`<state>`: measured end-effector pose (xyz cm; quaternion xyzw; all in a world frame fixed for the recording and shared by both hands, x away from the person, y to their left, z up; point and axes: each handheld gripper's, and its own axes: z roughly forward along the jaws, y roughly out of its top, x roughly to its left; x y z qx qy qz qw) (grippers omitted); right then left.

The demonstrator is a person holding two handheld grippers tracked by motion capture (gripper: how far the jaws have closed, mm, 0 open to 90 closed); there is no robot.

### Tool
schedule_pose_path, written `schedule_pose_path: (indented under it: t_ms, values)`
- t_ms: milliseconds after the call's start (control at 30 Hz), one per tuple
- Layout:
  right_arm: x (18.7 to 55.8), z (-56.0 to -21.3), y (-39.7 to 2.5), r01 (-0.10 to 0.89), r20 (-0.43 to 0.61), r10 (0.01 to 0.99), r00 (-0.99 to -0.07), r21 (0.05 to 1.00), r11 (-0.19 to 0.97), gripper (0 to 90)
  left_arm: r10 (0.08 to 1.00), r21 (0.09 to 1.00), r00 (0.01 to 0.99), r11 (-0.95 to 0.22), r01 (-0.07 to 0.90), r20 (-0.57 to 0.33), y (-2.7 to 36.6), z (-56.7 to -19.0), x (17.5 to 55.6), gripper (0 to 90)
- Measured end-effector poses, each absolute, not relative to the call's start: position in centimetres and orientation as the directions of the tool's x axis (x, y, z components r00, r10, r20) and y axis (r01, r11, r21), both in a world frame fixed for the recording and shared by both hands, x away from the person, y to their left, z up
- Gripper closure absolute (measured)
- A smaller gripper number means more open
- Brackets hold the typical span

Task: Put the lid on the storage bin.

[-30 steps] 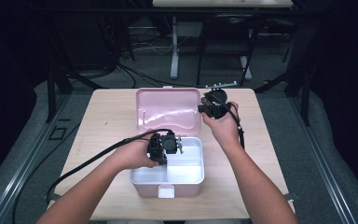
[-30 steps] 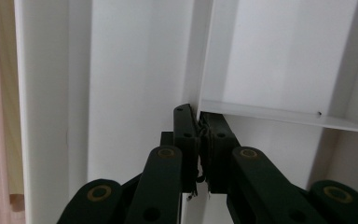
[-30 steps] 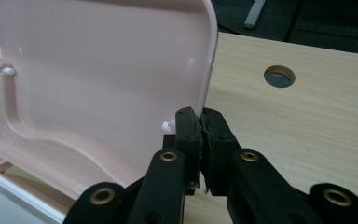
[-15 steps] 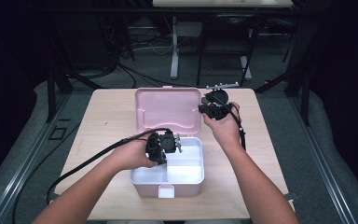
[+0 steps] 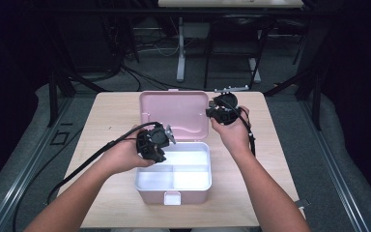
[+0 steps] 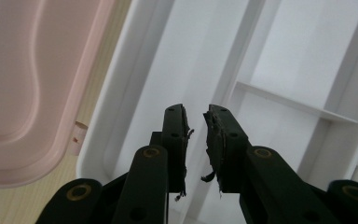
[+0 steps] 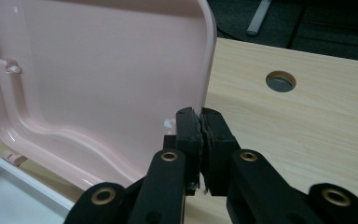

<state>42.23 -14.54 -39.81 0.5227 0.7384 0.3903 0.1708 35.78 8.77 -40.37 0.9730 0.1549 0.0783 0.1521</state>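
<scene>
A pink storage box (image 5: 173,186) sits on the wooden counter (image 5: 111,116), near the counter's near edge and roughly centred. Its lid (image 5: 174,112) is swung fully open and leans back toward the far side, inner face showing. The white inner tray (image 5: 193,154) is exposed: one long compartment runs along the far side, and two smaller compartments sit along the near side. A latch tab (image 5: 172,198) projects from the middle of the near wall.

The left gripper (image 5: 153,141) is held over the far left corner of the tray. In the left gripper view its jaws stand slightly apart, with a narrow gap between the worn pads (image 6: 182,135) and nothing between them; they point down into the tray (image 6: 279,70), whose divider ribs are visible beyond.

The right gripper (image 5: 223,111) is held just right of the lid's right edge, above the counter. In the right gripper view its jaws are pressed together pad to pad, holding nothing, with the lid's rim (image 7: 209,51) just to their left. A round cable hole (image 7: 280,81) is set in the counter (image 7: 307,135) beyond them.

A cable (image 5: 84,162) trails from the left gripper across the counter's left side.
</scene>
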Motion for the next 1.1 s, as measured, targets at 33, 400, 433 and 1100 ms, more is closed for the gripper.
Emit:
schedule_pose_path:
  t_ms: [33, 400, 433, 1100]
  values:
    - [42.2, -39.9, -14.4, 0.630, 0.148, 0.912, -0.382, 0.764, 0.140, 86.7, 0.340, 0.342, 0.935, -0.894, 0.288, 0.100, 9.0, -40.3, 35.9, 77.8]
    - [41.9, -39.7, -14.5, 0.629, 0.142, 0.910, -0.388, 0.763, 0.149, 86.7, 0.518, 0.483, 0.848, -0.775, 0.408, 0.114, 11.8, -39.3, 37.5, 80.1]
    - [41.9, -39.7, -14.5, 0.629, 0.142, 0.910, -0.388, 0.763, 0.149, 86.7, 0.538, 0.499, 0.835, -0.758, 0.419, 0.115, 12.1, -39.3, 37.6, 80.1]
    - [41.4, -39.5, -14.6, 0.616, 0.138, 0.908, -0.395, 0.773, 0.151, 86.8, 0.781, 0.709, 0.619, -0.480, 0.516, 0.078, 16.9, -39.0, 40.3, 73.6]
